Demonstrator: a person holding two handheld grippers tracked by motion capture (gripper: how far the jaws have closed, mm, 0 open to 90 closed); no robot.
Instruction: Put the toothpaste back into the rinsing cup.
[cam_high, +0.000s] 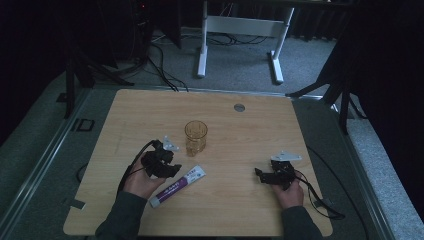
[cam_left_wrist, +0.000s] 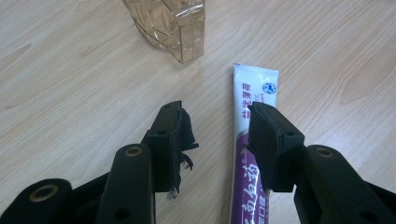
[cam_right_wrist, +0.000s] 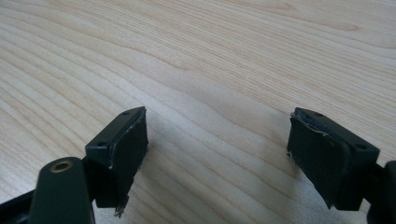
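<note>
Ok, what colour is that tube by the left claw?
The tube is white at its flat end and purple further along, with printed characters; the left gripper view shows it best.

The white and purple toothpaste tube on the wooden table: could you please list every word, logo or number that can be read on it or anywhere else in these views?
White and purple toothpaste tube: rows of purple and white Chinese characters run along it in the left gripper view, too blurred to read.
Same tube, near its flat crimped end: a small round blue logo, too small to make out.
Amber faceted glass cup: no text.
Light wooden table: no text.
</note>
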